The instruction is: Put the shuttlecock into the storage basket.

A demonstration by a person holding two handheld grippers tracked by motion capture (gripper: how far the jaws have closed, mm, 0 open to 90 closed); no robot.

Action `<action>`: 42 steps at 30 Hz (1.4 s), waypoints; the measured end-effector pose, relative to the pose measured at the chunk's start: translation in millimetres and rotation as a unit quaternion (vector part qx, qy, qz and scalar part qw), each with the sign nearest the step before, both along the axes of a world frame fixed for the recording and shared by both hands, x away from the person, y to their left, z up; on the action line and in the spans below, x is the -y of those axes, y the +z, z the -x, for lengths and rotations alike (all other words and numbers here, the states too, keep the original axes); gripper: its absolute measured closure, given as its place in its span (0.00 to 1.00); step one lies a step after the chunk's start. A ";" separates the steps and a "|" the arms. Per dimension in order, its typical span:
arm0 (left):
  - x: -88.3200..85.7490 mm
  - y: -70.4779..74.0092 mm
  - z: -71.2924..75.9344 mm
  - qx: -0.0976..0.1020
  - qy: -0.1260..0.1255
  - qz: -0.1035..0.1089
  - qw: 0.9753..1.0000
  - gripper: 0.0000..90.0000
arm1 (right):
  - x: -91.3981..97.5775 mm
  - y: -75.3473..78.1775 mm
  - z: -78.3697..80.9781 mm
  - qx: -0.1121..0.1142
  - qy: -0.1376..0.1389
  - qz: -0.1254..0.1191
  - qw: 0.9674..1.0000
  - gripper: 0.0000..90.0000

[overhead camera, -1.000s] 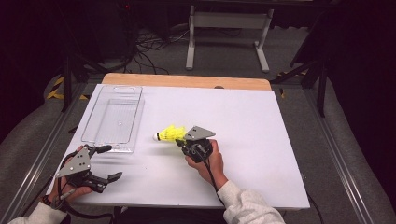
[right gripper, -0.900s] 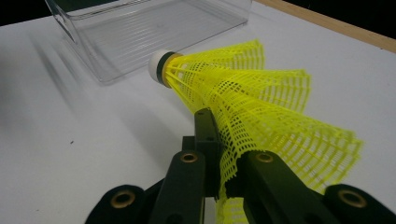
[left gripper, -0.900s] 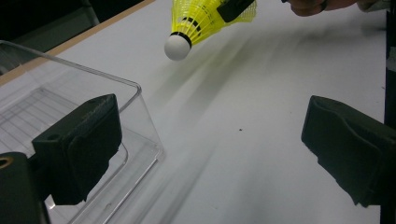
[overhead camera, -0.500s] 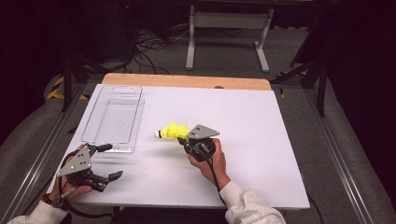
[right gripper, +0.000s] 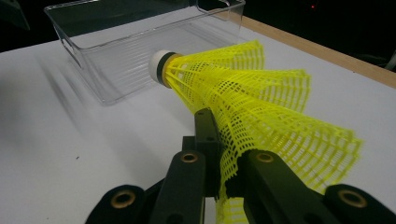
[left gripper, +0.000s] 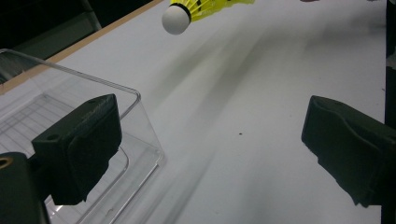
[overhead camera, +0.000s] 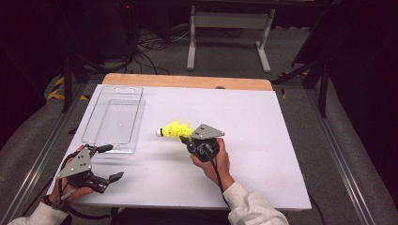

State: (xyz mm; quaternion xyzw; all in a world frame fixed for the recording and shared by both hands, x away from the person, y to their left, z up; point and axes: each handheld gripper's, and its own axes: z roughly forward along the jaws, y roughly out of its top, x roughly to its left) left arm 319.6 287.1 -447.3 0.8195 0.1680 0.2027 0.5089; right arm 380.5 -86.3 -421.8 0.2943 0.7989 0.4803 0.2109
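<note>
My right gripper (overhead camera: 187,139) is clamped shut on the yellow shuttlecock (overhead camera: 175,129), its jaws pinching the mesh skirt near the rim. In the right gripper view the shuttlecock (right gripper: 243,100) fans out from between the jaws with its white cork tip pointing away, toward the clear plastic tray (right gripper: 140,51). From the high view I read the shuttlecock as lifted off the worktop (overhead camera: 263,140), lying roughly level, cork to the left, near the middle of the white surface.

My left gripper (overhead camera: 107,162) sits at the near left corner of the worktop with its jaws spread wide and nothing between them. In the left gripper view one jaw lies in front of the near corner of the tray (left gripper: 84,93), and the shuttlecock's cork (left gripper: 176,19) hangs beyond, at the top edge.

The tray (overhead camera: 115,119) rests on the left part of the worktop, long side running near to far, just left of the shuttlecock and apart from it. A wooden edge (overhead camera: 187,80) shows along the far side of the worktop.
</note>
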 end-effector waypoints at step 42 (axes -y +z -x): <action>2.0 -1.9 -0.7 -0.005 0.000 0.006 1.000 0.06 | -34.0 23.6 -16.0 0.018 0.012 -0.025 0.999 0.98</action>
